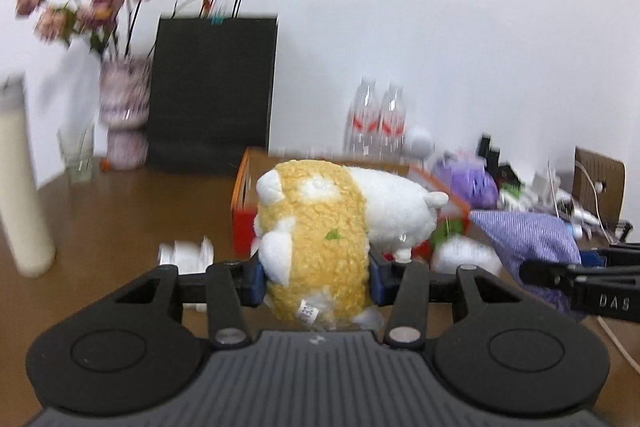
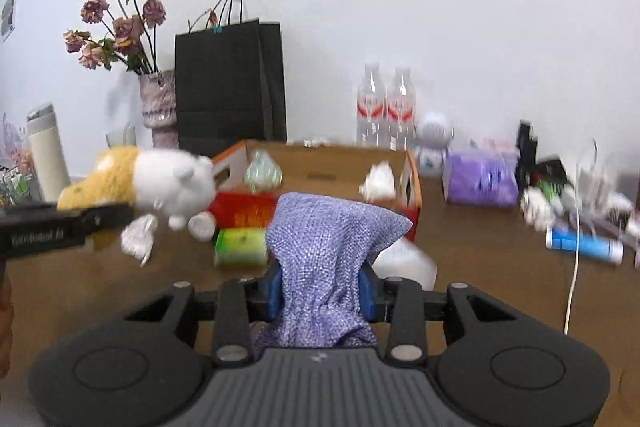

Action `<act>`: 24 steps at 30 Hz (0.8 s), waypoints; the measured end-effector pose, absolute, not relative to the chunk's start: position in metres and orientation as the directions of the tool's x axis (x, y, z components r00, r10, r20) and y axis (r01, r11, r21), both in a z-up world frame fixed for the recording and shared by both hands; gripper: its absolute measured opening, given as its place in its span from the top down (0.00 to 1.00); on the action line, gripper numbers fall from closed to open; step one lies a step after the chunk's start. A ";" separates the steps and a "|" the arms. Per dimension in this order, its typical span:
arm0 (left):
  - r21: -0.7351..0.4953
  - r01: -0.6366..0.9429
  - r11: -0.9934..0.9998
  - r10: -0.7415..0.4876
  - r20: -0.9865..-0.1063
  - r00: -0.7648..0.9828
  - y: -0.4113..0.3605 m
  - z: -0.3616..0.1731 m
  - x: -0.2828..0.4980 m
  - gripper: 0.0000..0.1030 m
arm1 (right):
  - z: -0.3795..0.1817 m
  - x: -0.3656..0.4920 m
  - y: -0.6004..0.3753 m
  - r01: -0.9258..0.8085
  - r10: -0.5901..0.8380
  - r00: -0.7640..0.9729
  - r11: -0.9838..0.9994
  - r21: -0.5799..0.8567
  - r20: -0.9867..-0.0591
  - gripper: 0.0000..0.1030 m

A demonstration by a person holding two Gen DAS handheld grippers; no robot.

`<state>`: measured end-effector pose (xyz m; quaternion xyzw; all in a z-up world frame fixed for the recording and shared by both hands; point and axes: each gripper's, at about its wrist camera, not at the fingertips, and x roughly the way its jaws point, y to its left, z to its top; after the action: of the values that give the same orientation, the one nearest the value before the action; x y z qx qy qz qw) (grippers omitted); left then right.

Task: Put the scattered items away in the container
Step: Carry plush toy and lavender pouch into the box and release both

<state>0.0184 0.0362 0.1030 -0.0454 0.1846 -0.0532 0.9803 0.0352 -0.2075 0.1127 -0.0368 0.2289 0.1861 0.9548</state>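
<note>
Two soft, light items we carry clear of the table, short of the cardboard box (image 2: pixel 328 163): yellow-and-white plush toy (image 1: pixel 320 227), left gripper (image 1: pixel 316 283) clenched on its squashy middle; lilac knitted cloth (image 2: pixel 328 251), limp, right gripper (image 2: pixel 320 287) pinching its gathered waist
</note>
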 end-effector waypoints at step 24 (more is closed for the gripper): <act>-0.169 -0.051 0.984 -0.105 -0.793 0.601 0.003 0.032 0.377 0.41 | 0.065 0.369 -0.128 -0.408 0.237 0.494 0.913 0.017 -0.836 0.66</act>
<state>0.3773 0.0031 0.0321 -0.0874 0.4466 -0.0152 0.8903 0.3689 -0.1276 0.0648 -0.0917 0.4665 0.1876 0.8595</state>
